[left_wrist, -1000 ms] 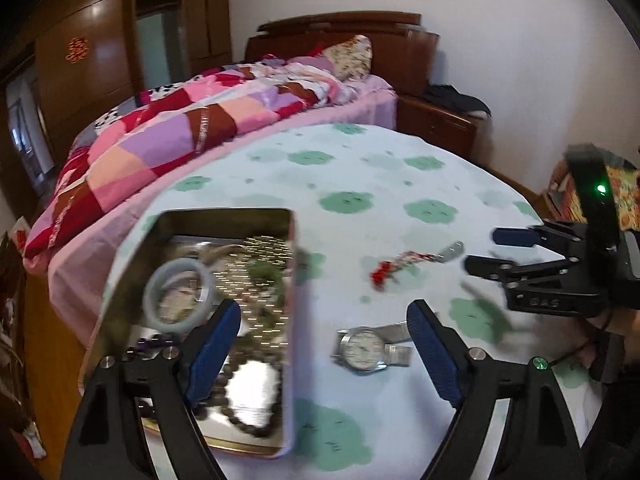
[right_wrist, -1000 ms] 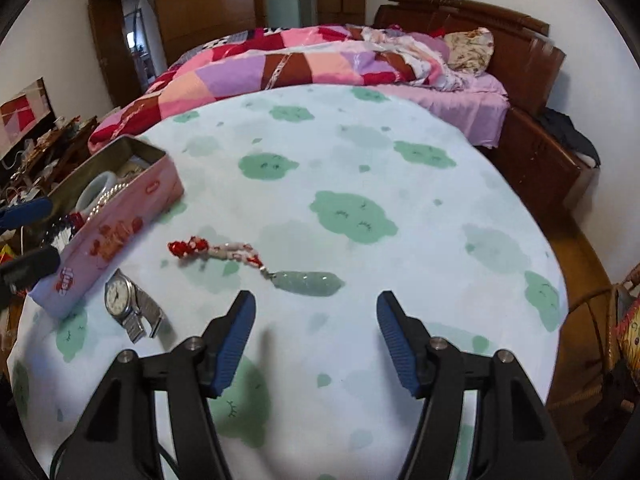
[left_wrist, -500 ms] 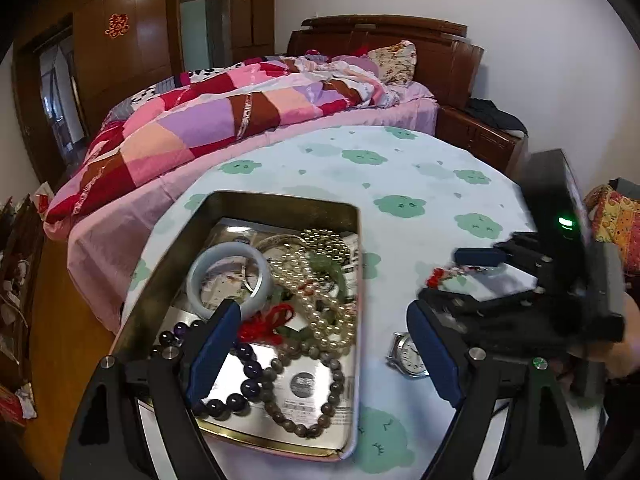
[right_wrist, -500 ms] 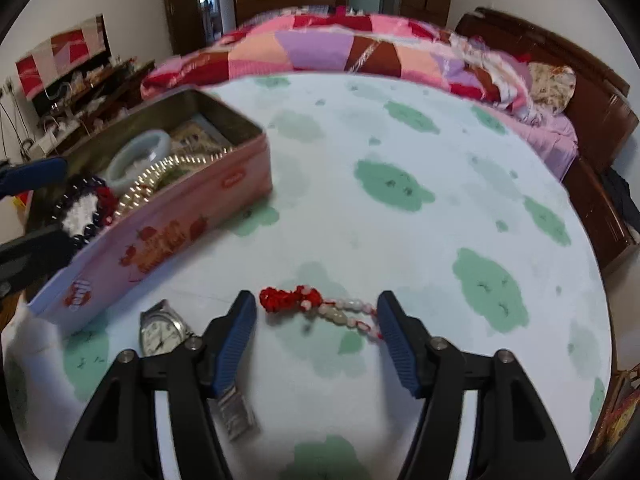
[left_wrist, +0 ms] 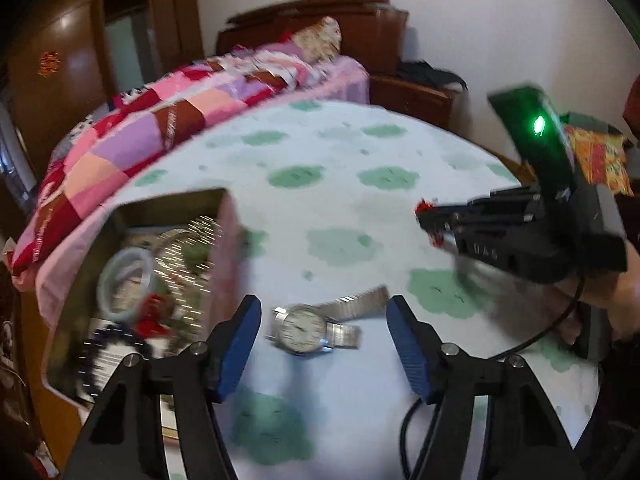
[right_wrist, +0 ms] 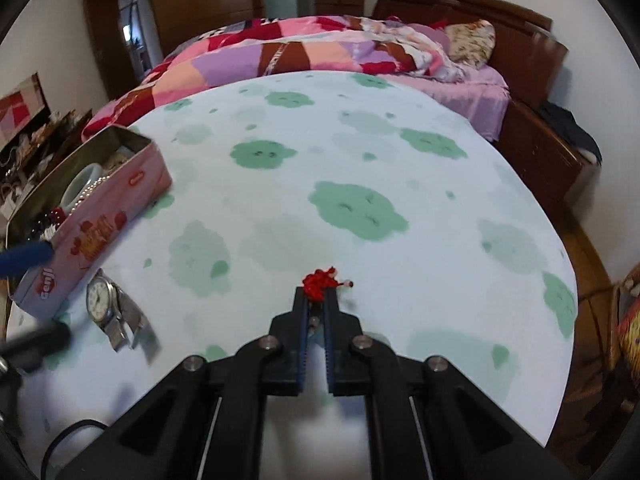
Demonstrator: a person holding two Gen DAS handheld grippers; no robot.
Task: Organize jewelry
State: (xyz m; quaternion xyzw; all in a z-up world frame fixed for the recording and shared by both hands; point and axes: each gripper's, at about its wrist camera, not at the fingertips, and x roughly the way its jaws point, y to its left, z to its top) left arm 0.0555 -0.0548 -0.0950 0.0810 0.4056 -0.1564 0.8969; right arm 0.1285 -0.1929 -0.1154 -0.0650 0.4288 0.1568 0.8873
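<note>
My right gripper [right_wrist: 316, 306] is shut on a red-knotted bead pendant [right_wrist: 320, 279]; its red knot sticks out past the fingertips, and the rest is hidden between them. In the left wrist view that gripper [left_wrist: 428, 222] hangs over the table at right with the red knot [left_wrist: 423, 206] at its tip. My left gripper [left_wrist: 320, 336] is open and empty, straddling a silver wristwatch [left_wrist: 306, 328] lying on the cloth. The watch also shows in the right wrist view [right_wrist: 102, 304]. A pink tin [right_wrist: 108, 216] holding a jade bangle [left_wrist: 124, 280], pearls and dark beads stands at the left [left_wrist: 222, 256].
The round table carries a white cloth with green blotches [right_wrist: 356, 208]. A bed with a patchwork quilt [right_wrist: 280, 52] stands behind it, with a wooden headboard [right_wrist: 528, 36] and nightstand at right. A black cable [left_wrist: 408, 432] trails over the table's near edge.
My right gripper has closed on the pendant and lifted it off the cloth. My left gripper has swung from over the tin to above the watch.
</note>
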